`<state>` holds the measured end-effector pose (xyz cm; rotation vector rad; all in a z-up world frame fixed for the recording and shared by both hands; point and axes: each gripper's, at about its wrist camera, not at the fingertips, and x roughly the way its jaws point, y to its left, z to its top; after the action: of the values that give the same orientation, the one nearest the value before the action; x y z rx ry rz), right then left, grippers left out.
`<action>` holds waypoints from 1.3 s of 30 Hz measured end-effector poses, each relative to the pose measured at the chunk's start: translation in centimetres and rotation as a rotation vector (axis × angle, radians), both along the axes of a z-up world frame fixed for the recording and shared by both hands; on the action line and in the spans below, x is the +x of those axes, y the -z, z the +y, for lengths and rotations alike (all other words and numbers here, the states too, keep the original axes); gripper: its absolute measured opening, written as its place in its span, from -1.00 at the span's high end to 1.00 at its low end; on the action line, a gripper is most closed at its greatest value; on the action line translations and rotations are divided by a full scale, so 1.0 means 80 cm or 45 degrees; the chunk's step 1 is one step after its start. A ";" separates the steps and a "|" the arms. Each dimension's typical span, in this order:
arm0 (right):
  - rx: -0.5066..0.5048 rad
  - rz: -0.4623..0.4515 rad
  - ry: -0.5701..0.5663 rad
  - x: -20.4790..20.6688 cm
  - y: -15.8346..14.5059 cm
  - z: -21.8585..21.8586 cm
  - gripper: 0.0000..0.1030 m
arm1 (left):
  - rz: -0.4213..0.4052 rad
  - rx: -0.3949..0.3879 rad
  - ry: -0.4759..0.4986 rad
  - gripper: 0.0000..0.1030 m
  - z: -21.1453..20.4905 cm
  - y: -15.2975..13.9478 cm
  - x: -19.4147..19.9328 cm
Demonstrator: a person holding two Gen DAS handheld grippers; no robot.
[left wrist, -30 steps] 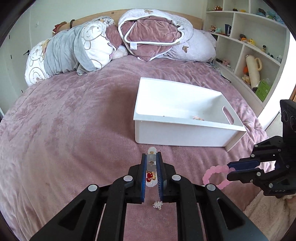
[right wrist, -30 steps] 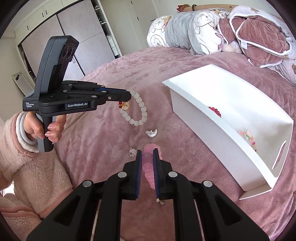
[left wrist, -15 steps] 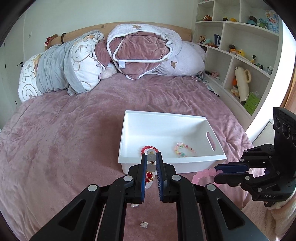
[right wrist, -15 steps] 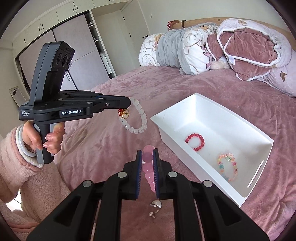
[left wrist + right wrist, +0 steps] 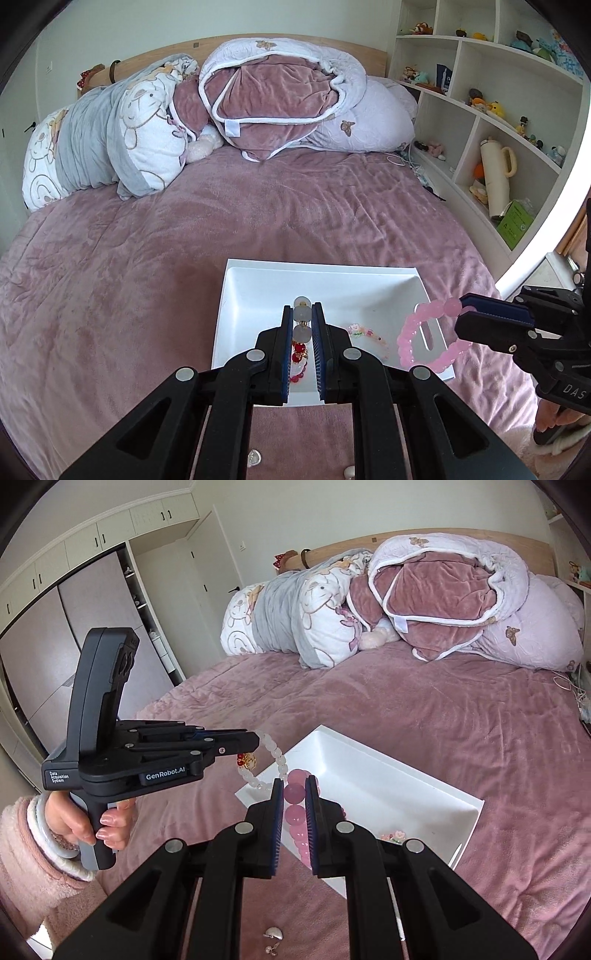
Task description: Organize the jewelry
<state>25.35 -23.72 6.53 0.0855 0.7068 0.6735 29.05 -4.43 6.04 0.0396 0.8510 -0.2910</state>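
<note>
Both grippers are up over the white bin [image 5: 236,317] sitting on the pink bed [image 5: 147,240], pillows [image 5: 122,136] and a rolled quilt [image 5: 273,96] piled at the headboard, shelf [image 5: 491,122] of toys off to the right, wardrobe [image 5: 92,602] on the other side. Left gripper [image 5: 303,314] has its fingers nearly closed, pinching the white bracelet [image 5: 301,315] between the pads; from the right wrist view the loop [image 5: 275,757] hangs down just over the bin's near corner, with a red-and-gold charm [image 5: 246,760] dangling under the fingertips. Right gripper [image 5: 294,790] is closed just as narrow on the pink bracelet [image 5: 294,814], whose beads run lengthwise along the fingers; in the left view that loop [image 5: 424,339] hangs roughly upright over the bin's slotted end wall. Inside the bin there's a pastel bracelet [image 5: 365,332] on the floor, and something red [image 5: 297,374] behind the left fingers, hard to tell what since it's mostly blocked. A few small silver bits [image 5: 273,932] lie on the bed in front of the bin, earrings maybe.
</note>
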 end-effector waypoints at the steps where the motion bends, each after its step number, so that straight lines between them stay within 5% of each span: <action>1: -0.006 0.012 0.009 0.008 0.003 -0.002 0.76 | 0.019 0.004 -0.002 0.71 -0.002 0.006 0.010; 13: -0.188 0.197 0.122 0.082 0.088 -0.017 0.76 | 0.205 0.145 -0.053 0.71 -0.032 0.102 0.107; 23: -0.212 0.281 0.168 0.106 0.136 -0.027 0.73 | 0.215 0.222 -0.059 0.69 -0.040 0.145 0.109; 26: -0.203 0.260 0.169 0.101 0.132 -0.026 0.73 | 0.170 0.223 -0.068 0.32 -0.032 0.138 0.102; 31: -0.179 0.197 0.158 0.085 0.113 -0.021 0.72 | 0.038 0.196 -0.086 -0.02 -0.020 0.105 0.084; 33: -0.173 0.141 0.158 0.074 0.099 -0.019 0.44 | -0.010 0.174 -0.097 -0.14 -0.013 0.089 0.074; 35: -0.165 0.068 0.161 0.060 0.081 -0.017 -0.22 | -0.051 0.163 -0.112 -0.44 -0.005 0.072 0.064; 39: -0.120 -0.042 0.085 0.026 0.048 -0.009 -0.34 | -0.145 0.222 -0.113 -0.55 0.009 0.043 0.032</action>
<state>27.40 -24.46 2.67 0.0114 0.6995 0.5755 31.61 -3.70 2.62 0.1788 0.7611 -0.1294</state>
